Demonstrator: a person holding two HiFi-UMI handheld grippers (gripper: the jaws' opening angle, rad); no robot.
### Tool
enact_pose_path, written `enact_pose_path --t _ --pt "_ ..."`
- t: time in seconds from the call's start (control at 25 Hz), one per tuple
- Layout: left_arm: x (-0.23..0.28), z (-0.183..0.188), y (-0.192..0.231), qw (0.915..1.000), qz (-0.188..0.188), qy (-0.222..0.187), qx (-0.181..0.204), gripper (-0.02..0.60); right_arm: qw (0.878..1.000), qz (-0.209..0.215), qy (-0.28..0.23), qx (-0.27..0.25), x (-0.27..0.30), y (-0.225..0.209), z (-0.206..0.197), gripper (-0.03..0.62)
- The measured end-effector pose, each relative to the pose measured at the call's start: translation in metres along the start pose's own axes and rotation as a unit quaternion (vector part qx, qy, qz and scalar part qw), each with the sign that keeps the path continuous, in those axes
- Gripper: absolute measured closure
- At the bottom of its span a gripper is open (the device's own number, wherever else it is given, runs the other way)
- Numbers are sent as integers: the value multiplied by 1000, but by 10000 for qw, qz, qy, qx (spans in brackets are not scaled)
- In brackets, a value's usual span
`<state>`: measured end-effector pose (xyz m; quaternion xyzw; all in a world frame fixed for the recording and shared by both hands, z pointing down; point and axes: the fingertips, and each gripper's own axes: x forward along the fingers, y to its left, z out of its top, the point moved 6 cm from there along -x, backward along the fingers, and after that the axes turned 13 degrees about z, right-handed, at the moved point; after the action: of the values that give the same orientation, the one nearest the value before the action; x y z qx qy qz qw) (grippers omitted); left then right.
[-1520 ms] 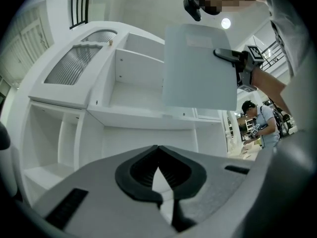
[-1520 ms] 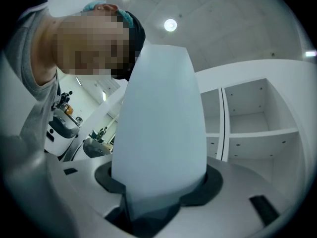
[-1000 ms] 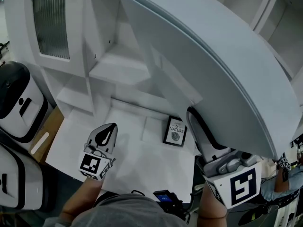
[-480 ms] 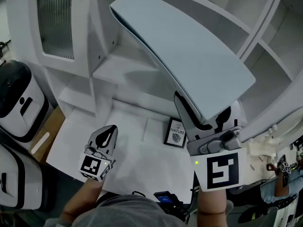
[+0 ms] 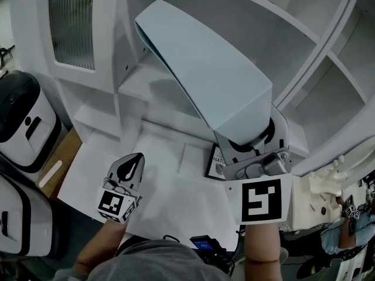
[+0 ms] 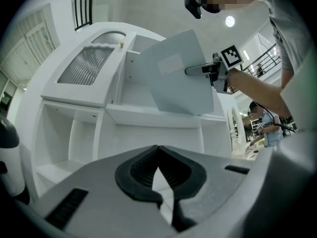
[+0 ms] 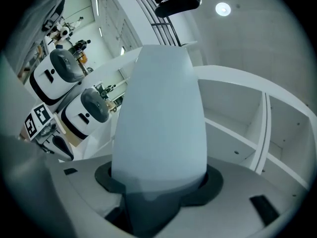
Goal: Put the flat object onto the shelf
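Observation:
The flat object (image 5: 205, 75) is a pale blue-grey board, held slanted in front of the white shelf unit (image 5: 143, 86). My right gripper (image 5: 249, 142) is shut on its near edge, and its far end points up and left at the shelf's upper compartments. The right gripper view has the board (image 7: 158, 118) rising from between the jaws of the right gripper (image 7: 158, 192), with shelf bays (image 7: 237, 133) behind. My left gripper (image 5: 130, 167) hangs shut and empty over the low white surface (image 5: 170, 198). From the left gripper (image 6: 161, 182) I see the board (image 6: 173, 76) above the shelf ledge (image 6: 148, 115).
A small framed picture (image 5: 215, 160) stands at the back of the low surface, partly behind my right gripper. Two white machines with black faces (image 5: 17, 122) and a cardboard piece (image 5: 55, 163) are at the left. A ribbed glass door (image 5: 70, 22) is upper left.
My right gripper has rolled and moved left and lower with the board, which now lies more end-on toward the shelf. The left gripper has stayed put.

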<state>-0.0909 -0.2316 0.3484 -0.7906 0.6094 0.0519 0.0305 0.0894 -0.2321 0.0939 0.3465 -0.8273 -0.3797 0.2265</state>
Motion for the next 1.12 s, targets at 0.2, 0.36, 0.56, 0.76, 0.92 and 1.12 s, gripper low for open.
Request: enact_pose_path --t 0.2,0.36,0.56,0.76,0.92,1.12 --pt "1 1 4 10000 3 15 19 574 9989 88 333 -324 16 10 -3 316" --pt "1 7 9 10000 36 -29 74 574 9969 124 460 -619 29 16 -3 316" --pt "-1 11 18 9998 120 -18 135 574 9938 145 627 -907 41 22 -6 316" --pt "-5 12 26 9996 219 -58 165 574 9869 188 932 -1302 55 32 -10 316" --pt "-5 14 32 9993 268 -21 258 574 9789 204 1224 -1622 66 42 -15 316" --pt "2 29 41 9985 328 -141 409 574 9740 166 1375 -1795 74 48 -17 316"
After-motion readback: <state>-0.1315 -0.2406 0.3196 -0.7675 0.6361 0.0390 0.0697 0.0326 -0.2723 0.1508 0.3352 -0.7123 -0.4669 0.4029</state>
